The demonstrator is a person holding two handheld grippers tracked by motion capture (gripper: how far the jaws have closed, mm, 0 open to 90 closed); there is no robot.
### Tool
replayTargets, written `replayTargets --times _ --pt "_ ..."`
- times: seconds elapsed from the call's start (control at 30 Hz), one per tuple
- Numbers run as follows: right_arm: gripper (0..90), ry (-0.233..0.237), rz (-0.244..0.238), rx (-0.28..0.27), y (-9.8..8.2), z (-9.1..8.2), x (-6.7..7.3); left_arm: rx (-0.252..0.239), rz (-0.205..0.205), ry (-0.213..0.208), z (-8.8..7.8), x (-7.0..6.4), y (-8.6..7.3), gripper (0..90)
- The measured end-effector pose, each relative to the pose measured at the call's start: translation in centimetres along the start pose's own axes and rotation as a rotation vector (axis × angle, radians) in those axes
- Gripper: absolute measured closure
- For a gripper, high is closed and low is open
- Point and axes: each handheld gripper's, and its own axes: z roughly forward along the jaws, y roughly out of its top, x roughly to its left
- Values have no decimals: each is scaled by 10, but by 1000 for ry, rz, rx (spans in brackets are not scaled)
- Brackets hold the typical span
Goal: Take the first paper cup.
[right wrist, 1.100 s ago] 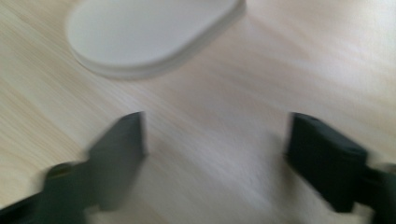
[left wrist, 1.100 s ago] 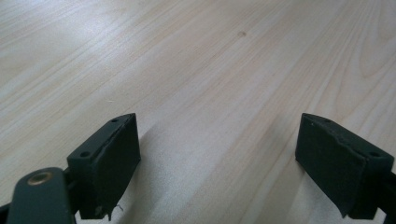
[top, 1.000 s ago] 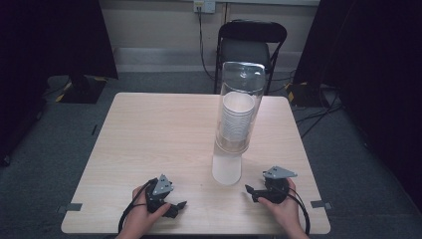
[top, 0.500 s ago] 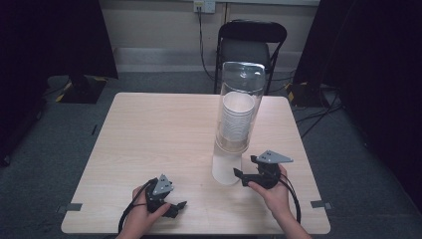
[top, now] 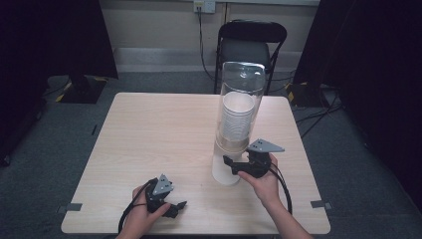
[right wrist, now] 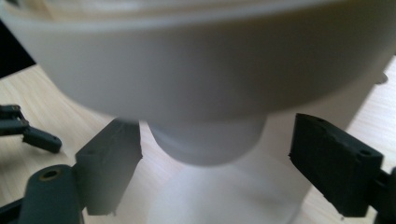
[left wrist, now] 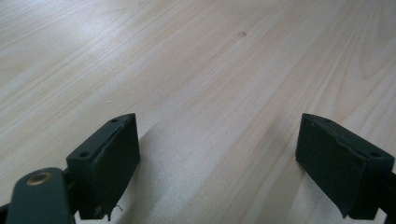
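A clear tube dispenser [top: 242, 84] holding a stack of white paper cups [top: 237, 117] stands on a white base [top: 223, 174] at the table's right middle. In the right gripper view the lowest cup's bottom [right wrist: 205, 140] hangs out under the dispenser's wide collar [right wrist: 201, 70]. My right gripper [top: 230, 166] [right wrist: 217, 163] is raised at the base. Its jaws have just been closing and stand either side of that cup bottom without touching it. My left gripper [top: 177, 208] [left wrist: 219, 158] rests open on the wood near the front edge, with nothing between its jaws.
The light wooden table [top: 149, 134] has bare wood to the left of the dispenser. A black chair [top: 251, 45] stands behind the far edge. Cables trail from both grippers toward the front edge.
My right gripper has risen and moved left from the table's front right to the dispenser's base. The left gripper has stayed still.
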Motion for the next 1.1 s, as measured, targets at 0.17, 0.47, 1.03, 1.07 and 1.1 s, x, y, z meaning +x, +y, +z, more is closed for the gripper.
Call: replayTargets --times 0.17,0.47,1.03,1.07,1.1 --pt "244 -2 -13 -47 1 4 1 0 0 0 0 0 0 131" --pt "346 15 -37 -75 0 9 3 0 -1 -1 0 0 0 131" --pt "361 20 -73 -96 -6 10 1 -4 -3 0 1 0 0 126" --pt "362 19 -78 -103 -7 10 2 -4 -2 0 1 0 0 126" --pt "362 19 -78 -103 -7 10 2 -4 -2 0 1 0 0 126"
